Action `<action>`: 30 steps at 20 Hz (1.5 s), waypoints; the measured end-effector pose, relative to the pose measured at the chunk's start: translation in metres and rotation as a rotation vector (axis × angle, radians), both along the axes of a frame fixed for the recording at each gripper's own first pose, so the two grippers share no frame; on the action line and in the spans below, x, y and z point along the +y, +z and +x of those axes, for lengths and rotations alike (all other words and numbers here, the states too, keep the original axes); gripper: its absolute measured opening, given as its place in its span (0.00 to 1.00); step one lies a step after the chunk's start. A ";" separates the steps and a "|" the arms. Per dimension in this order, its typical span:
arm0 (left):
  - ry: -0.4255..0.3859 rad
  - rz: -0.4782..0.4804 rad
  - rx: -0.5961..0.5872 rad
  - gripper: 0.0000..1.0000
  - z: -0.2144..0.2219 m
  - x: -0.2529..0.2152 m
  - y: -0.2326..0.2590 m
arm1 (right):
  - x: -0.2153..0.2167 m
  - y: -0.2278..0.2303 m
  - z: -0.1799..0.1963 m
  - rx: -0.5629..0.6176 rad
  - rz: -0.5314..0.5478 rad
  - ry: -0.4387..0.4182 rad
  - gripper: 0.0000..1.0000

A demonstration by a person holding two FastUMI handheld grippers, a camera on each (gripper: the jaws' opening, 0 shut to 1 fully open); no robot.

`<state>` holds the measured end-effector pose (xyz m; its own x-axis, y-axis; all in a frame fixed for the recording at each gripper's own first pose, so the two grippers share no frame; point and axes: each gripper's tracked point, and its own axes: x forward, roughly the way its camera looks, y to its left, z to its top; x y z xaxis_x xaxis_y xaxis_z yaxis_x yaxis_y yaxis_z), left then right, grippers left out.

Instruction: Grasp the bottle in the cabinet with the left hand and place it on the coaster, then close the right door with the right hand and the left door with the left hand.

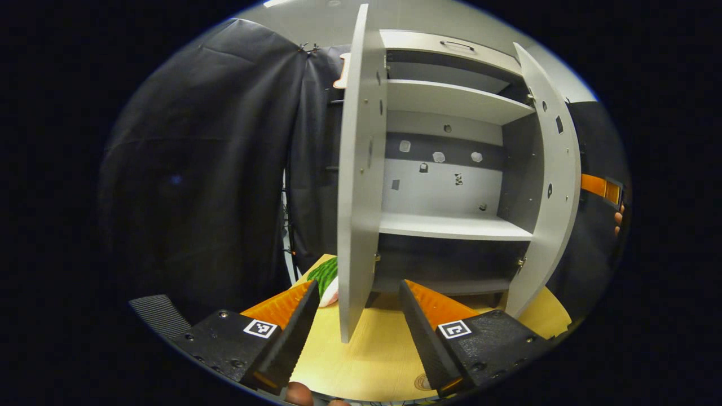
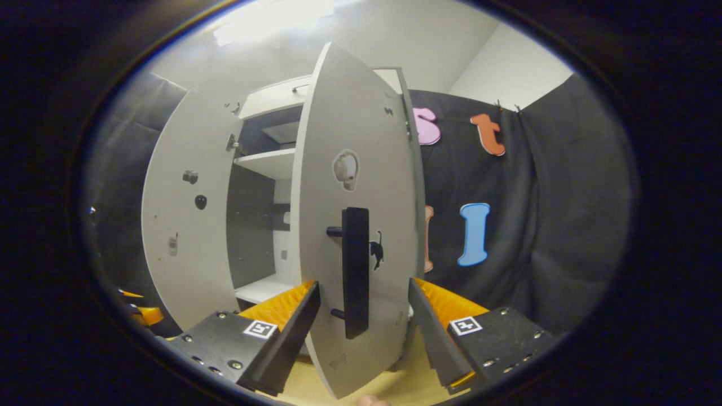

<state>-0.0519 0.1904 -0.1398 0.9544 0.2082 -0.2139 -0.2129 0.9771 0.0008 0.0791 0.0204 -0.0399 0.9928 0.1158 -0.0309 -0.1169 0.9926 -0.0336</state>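
Doors — two, both ajar — front two hand-held grippers, each spread wide, holding nothing.

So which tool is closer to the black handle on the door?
The right tool. Its open fingers sit on either side of the black handle on the right door. The left tool straddles the left door's edge, away from that handle.

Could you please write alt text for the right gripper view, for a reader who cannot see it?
The open right gripper faces the outside of a white cabinet door, its two fingers either side of the door's black vertical handle without touching it. Beyond, the other door stands open, showing white shelves.
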 end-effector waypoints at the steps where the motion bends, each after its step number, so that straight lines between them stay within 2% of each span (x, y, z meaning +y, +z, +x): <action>1: 0.011 -0.009 -0.004 0.88 0.001 0.006 0.001 | 0.014 -0.005 0.002 0.018 0.011 0.045 0.93; 2: 0.023 -0.016 -0.007 0.88 0.002 0.013 0.001 | 0.026 -0.004 0.003 0.022 0.017 0.066 0.96; 6: 0.073 -0.030 -0.022 0.89 0.004 0.036 0.004 | 0.048 -0.003 0.003 0.004 0.007 0.096 0.96; 10: 0.110 -0.044 -0.021 0.88 0.011 0.052 -0.001 | 0.049 -0.008 0.001 0.025 0.012 0.095 0.96; 11: 0.116 -0.041 -0.018 0.84 0.012 0.054 -0.003 | 0.049 -0.009 0.001 0.026 0.010 0.089 0.96; 12: 0.119 -0.039 -0.018 0.88 0.015 0.057 -0.002 | 0.048 -0.008 0.002 0.023 0.006 0.083 0.96; 21: 0.123 -0.024 -0.021 0.88 0.044 0.073 -0.001 | 0.039 -0.008 0.005 0.009 -0.010 0.014 0.96; 25: 0.126 -0.014 -0.008 0.88 0.044 0.075 -0.003 | 0.038 -0.010 0.008 0.012 -0.013 0.014 0.96; 30: 0.093 0.006 -0.002 0.88 0.047 0.074 -0.001 | 0.037 -0.013 0.011 0.021 -0.019 0.016 0.96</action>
<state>-0.0047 0.2645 -0.1412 0.9312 0.2974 -0.2107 -0.3030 0.9530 0.0060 0.0902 0.0574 -0.0532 0.9899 0.1309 -0.0539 -0.1336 0.9898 -0.0497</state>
